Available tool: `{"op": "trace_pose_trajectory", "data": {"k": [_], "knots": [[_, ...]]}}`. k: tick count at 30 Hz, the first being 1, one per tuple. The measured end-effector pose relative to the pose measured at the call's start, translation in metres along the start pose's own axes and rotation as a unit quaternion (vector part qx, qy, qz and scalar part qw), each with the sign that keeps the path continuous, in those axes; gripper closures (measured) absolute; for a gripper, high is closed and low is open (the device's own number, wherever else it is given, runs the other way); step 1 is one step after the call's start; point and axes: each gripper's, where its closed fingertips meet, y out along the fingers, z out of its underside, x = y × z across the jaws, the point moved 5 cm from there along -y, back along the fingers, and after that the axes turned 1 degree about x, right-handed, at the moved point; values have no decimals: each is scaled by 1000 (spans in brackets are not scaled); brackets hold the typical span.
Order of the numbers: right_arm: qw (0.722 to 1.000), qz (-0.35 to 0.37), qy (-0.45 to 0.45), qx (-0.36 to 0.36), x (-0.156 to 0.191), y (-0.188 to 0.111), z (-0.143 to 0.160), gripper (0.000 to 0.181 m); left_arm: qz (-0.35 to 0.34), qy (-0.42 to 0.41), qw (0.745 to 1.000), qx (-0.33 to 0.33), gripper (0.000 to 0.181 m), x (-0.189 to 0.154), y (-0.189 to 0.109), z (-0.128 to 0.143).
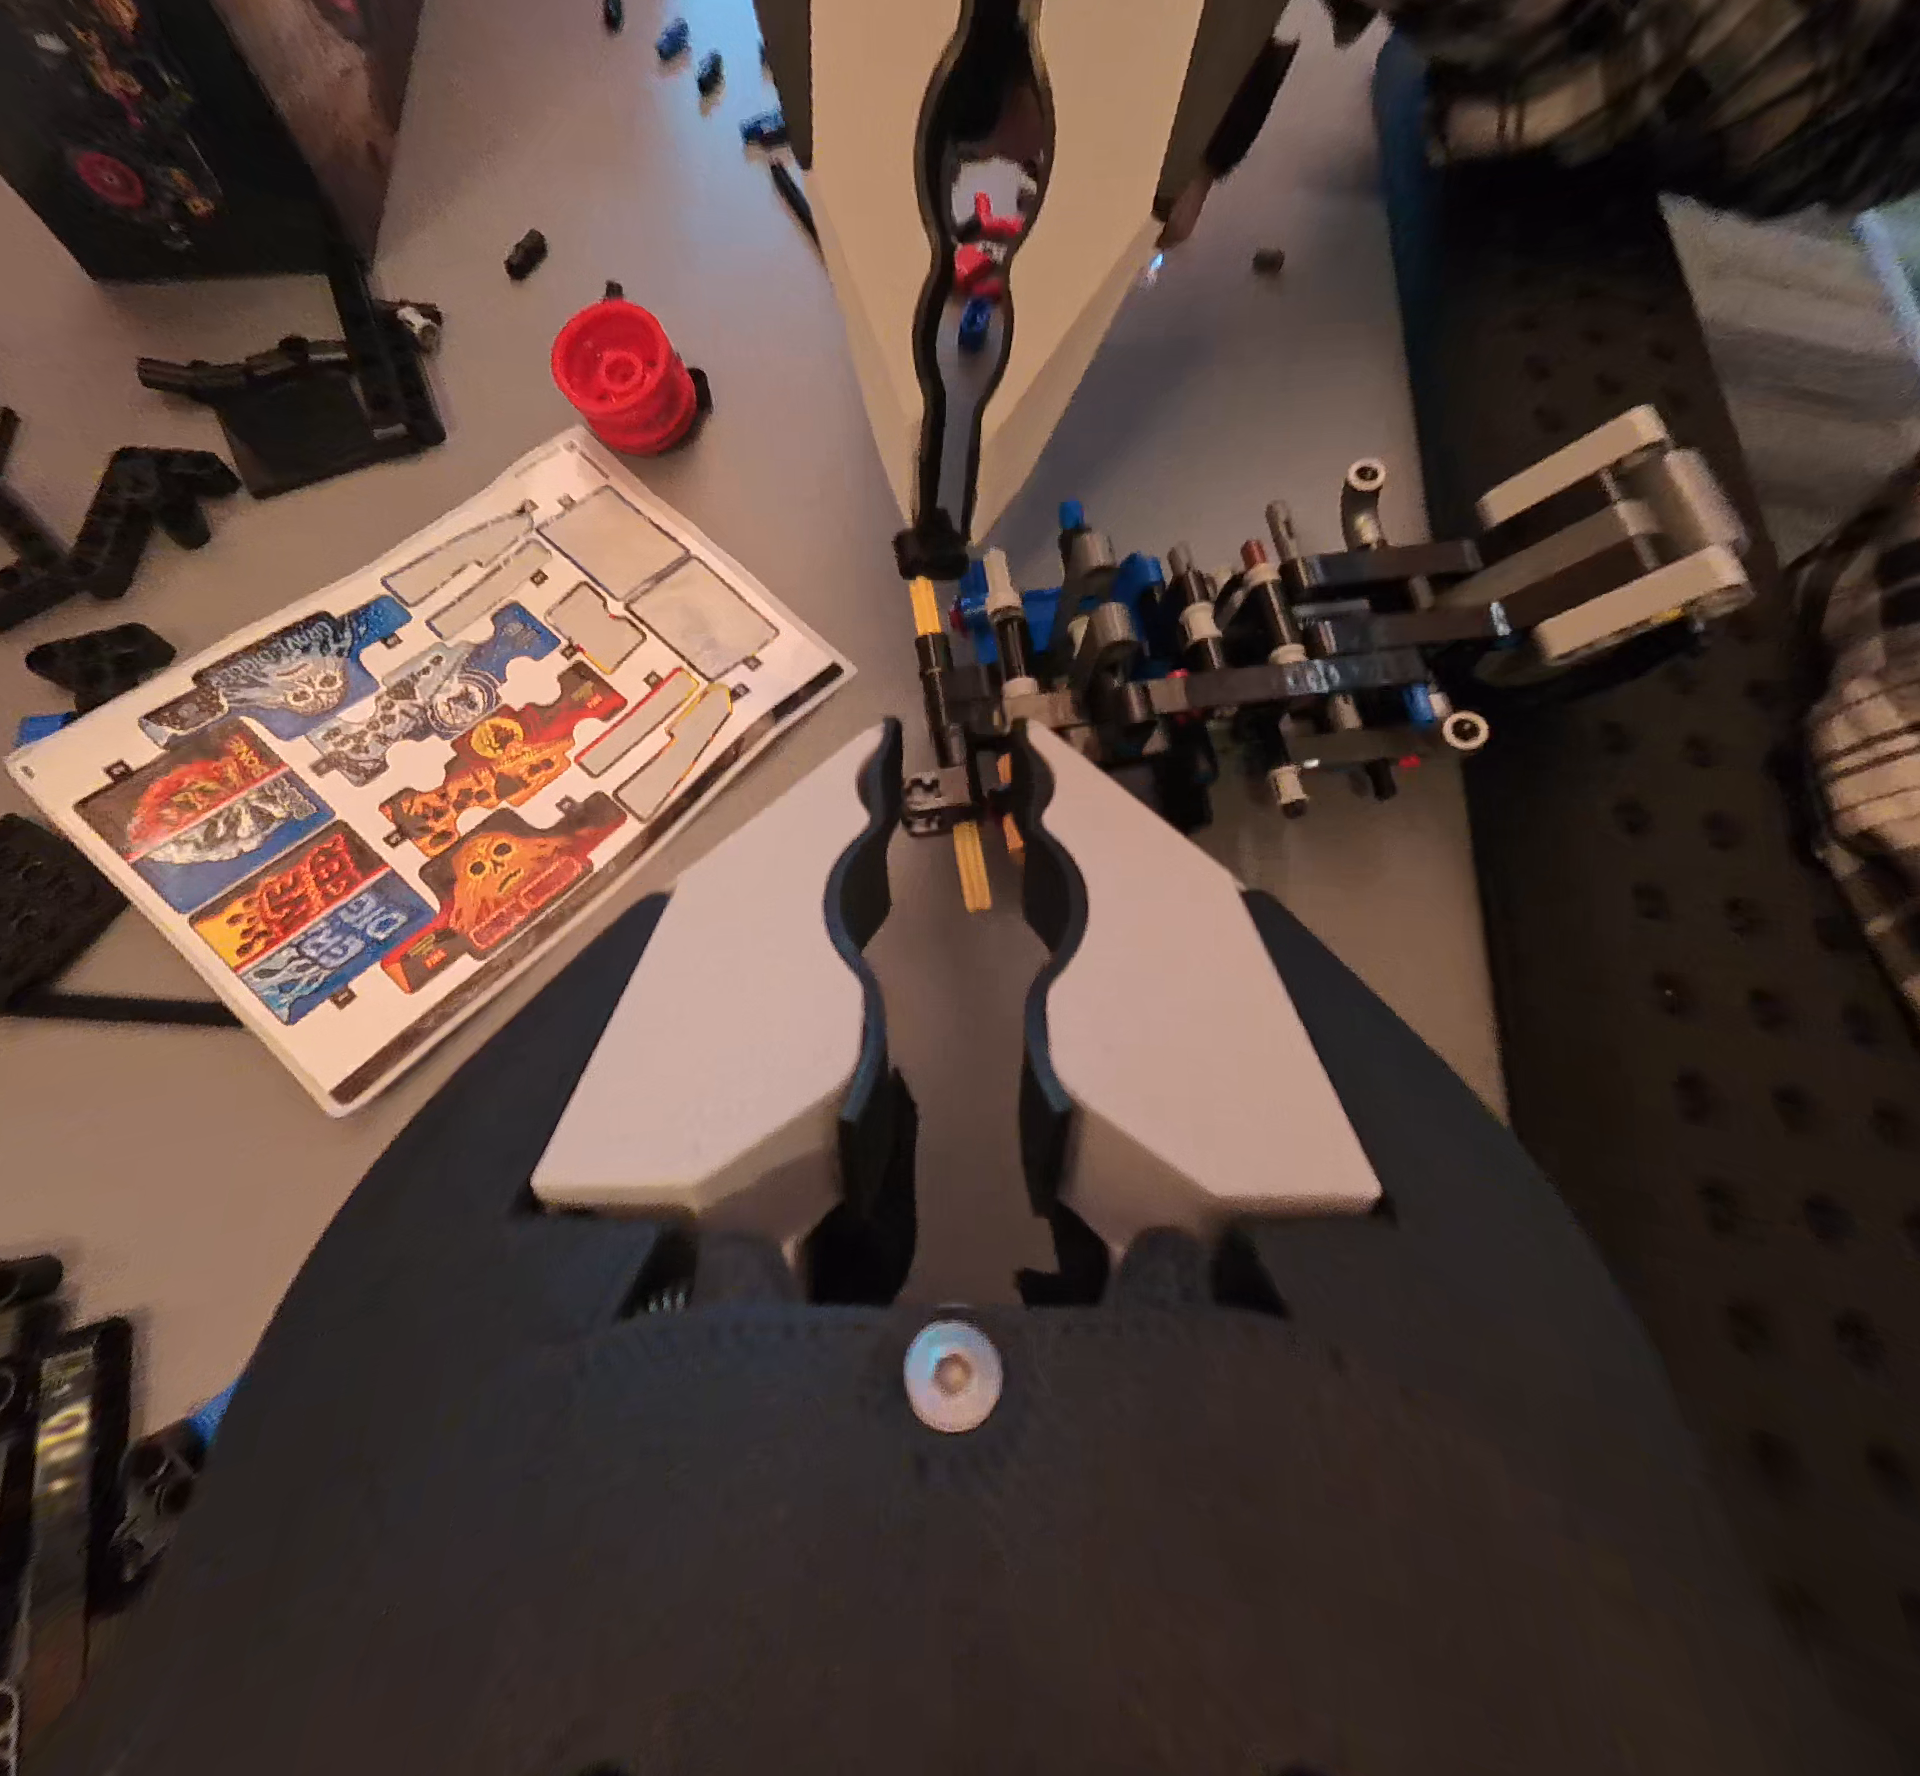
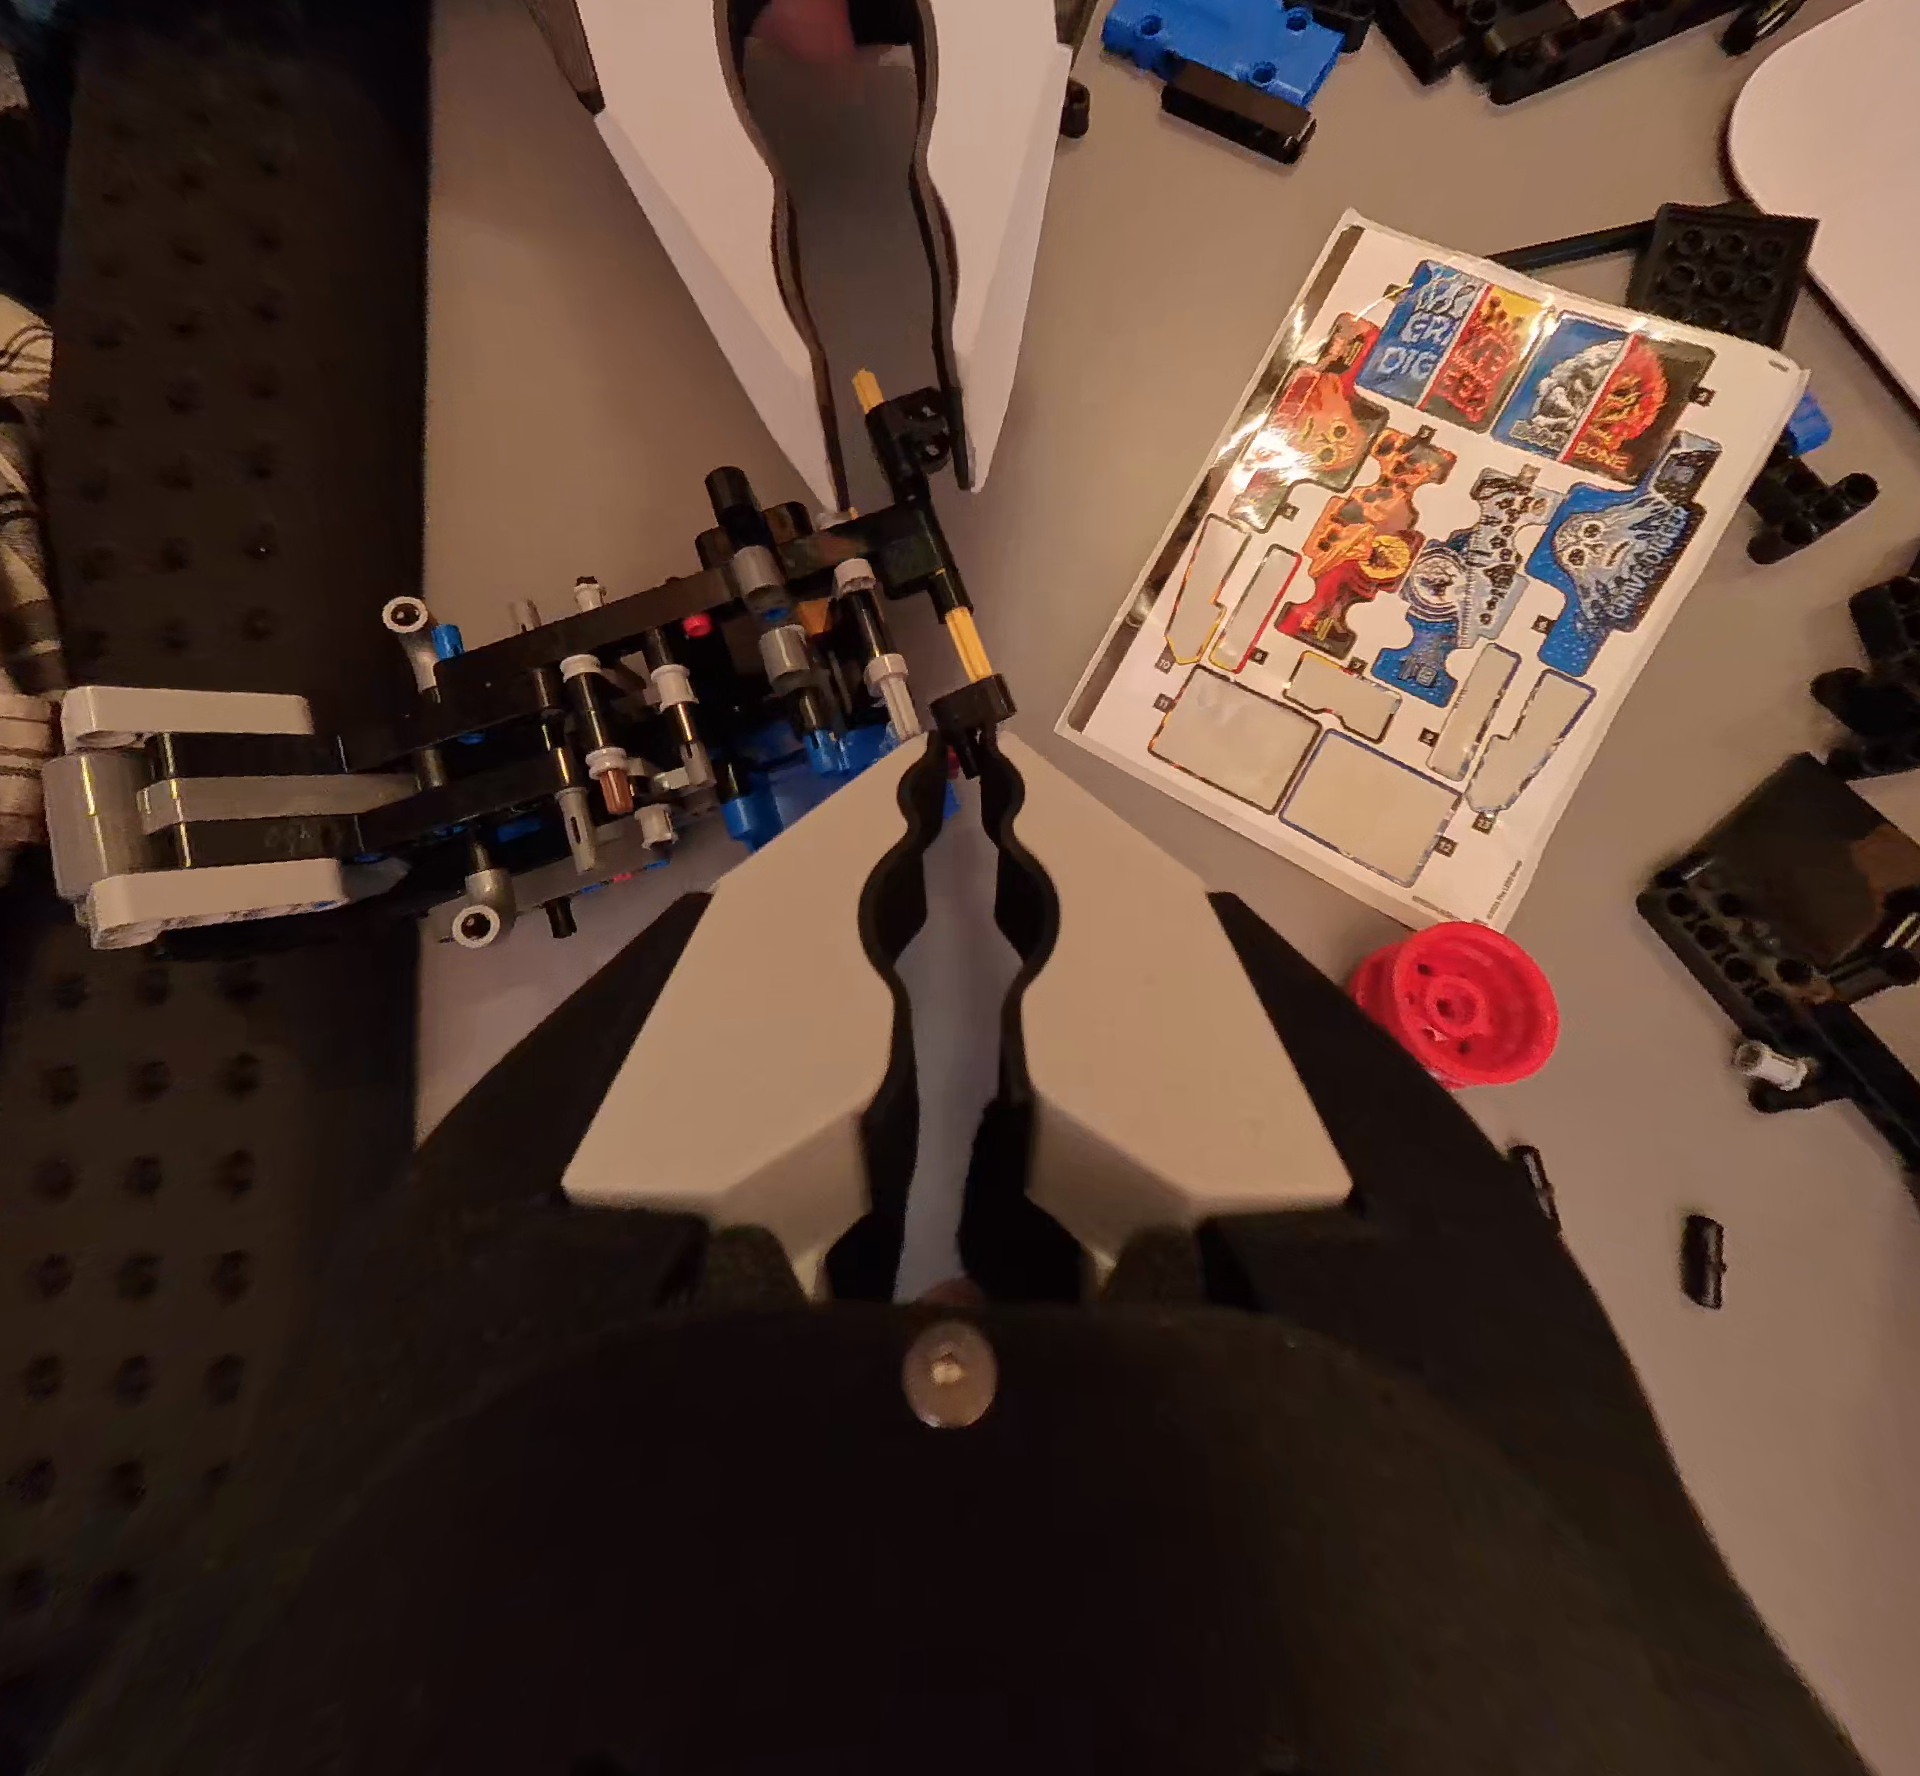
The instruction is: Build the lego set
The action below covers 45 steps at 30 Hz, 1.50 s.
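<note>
The chassis (image 1: 1195, 666) at the table's edge is pinched at its yellow axle (image 2: 968, 648) by both grippers, left (image 1: 961, 770) and right (image 2: 968, 750), jaws narrow.

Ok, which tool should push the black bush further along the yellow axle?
Right. The right tool pinches the bush at the axle's free end, in line with it. The left tool straddles the connector at the other end, better for bracing.
</note>
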Motion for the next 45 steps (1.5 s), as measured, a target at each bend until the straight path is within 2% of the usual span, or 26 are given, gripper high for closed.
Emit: {"op": "trace_pose_trajectory", "data": {"k": [17,30,45], "knots": [[1000,-4,-5,20,-1,3,-1,178,-10,13,1000,12,170,0,2,0],[999,-46,-10,9,-4,2,0,180,-4,23,1000,12,173,-4,4,-1],[984,-177,19,15,-17,3,-1,179,1,31,999,9,174,-6,5,-2]]}}
